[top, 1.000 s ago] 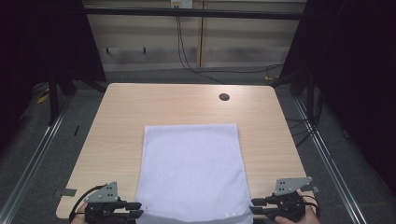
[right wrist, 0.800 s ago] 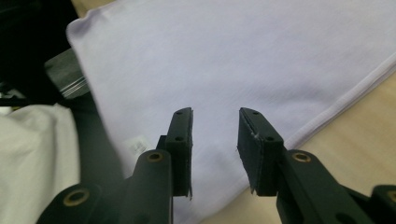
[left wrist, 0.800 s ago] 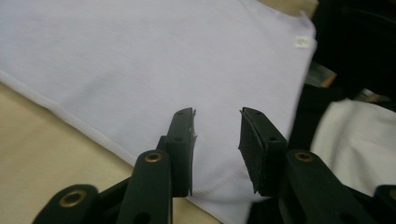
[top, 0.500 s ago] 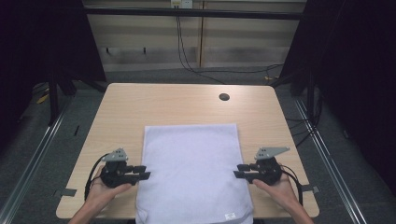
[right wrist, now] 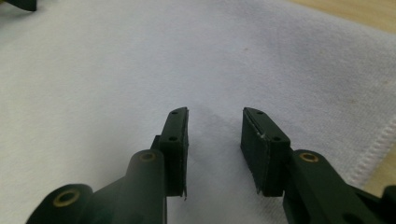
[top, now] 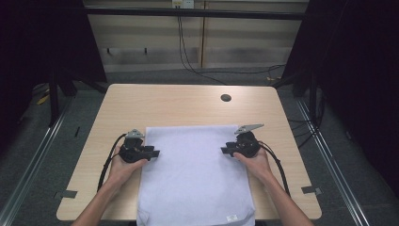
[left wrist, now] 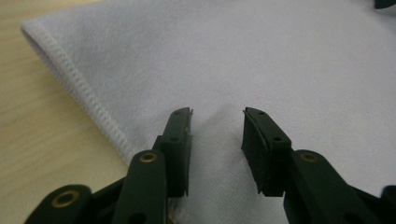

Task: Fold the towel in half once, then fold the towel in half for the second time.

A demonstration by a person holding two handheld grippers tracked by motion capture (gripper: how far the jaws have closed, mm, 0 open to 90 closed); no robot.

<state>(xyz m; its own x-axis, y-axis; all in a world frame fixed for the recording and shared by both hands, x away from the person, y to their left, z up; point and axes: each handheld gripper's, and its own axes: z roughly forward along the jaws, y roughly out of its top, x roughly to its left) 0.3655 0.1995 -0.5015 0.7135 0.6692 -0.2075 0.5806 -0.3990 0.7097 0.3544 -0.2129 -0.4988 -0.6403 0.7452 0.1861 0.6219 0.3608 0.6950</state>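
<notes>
Lying flat on the wooden surface point(top: 188, 101), the white towel point(top: 193, 179) hung over the near edge. Left gripper point(top: 153, 153) and right gripper point(top: 226, 150) hovered over its side hems, jaws just opened, pinching nothing; next probably a grab on each hem.

Pale wooden table point(top: 188, 108) with a round hole point(top: 226, 98), grey floor point(top: 28, 155), beige panelled wall point(top: 235, 42), trailing cables point(top: 197, 66).
</notes>
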